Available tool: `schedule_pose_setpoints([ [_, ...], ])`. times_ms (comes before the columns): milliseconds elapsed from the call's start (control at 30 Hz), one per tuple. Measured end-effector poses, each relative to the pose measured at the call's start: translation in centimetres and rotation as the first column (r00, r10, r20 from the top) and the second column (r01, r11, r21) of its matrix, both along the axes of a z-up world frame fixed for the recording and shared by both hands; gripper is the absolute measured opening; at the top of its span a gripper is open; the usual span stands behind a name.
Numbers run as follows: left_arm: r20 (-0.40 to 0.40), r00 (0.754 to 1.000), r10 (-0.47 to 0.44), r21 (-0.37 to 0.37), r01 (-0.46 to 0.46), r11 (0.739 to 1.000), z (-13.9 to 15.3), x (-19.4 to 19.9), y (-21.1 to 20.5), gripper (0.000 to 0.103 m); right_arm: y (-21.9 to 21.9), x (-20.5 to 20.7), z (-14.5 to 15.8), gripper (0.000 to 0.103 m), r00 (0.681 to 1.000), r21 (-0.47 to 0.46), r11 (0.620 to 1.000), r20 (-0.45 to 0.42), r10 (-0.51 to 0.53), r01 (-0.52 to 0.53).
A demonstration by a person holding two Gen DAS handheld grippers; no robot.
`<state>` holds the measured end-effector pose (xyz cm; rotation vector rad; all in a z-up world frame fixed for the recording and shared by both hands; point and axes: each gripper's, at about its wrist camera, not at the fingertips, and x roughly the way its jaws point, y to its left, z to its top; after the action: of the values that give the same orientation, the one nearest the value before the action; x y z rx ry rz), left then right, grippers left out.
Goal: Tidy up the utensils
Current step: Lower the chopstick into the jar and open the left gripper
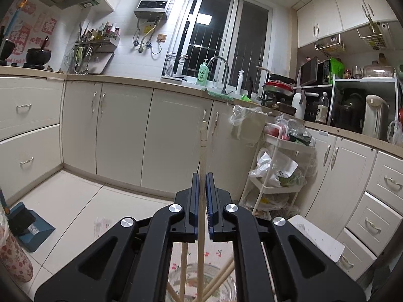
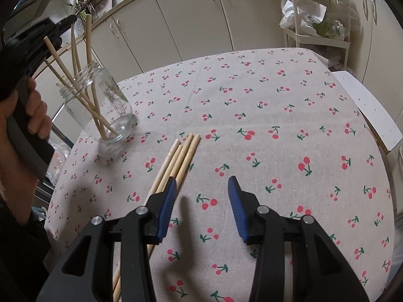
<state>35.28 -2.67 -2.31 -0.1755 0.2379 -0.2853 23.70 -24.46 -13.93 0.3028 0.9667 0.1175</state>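
Observation:
My left gripper (image 1: 202,176) is shut on a pale wooden chopstick (image 1: 203,141) that stands upright between its blue pads. The stick's lower end reaches down into a glass jar (image 1: 201,284) that holds other chopsticks. In the right wrist view the jar (image 2: 100,105) stands at the table's left edge with several chopsticks leaning in it. A hand (image 2: 35,110) holds the left gripper (image 2: 58,25) just above it. My right gripper (image 2: 201,180) hangs open over the cherry-print tablecloth (image 2: 252,115), nothing between its pads. Several loose chopsticks (image 2: 182,156) lie on the cloth, running under its left finger.
A white rolling cart (image 1: 277,171) with bags stands by the cabinets beyond the table. A white chair seat (image 2: 372,115) juts out at the table's right edge. A blue dustpan (image 1: 30,226) lies on the floor at the left. Cream cabinets (image 1: 121,130) line the walls.

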Motion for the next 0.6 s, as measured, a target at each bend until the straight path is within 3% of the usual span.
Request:
schedule_pose_setpoints([
  [600, -0.012, 1.0, -0.024, 0.027, 0.025, 0.999, -0.1, -3.0, 1.9, 0.013, 0.1, -0.3, -0.1, 0.042, 1.0, -0.001, 1.0, -0.002, 0.002, -0.002],
])
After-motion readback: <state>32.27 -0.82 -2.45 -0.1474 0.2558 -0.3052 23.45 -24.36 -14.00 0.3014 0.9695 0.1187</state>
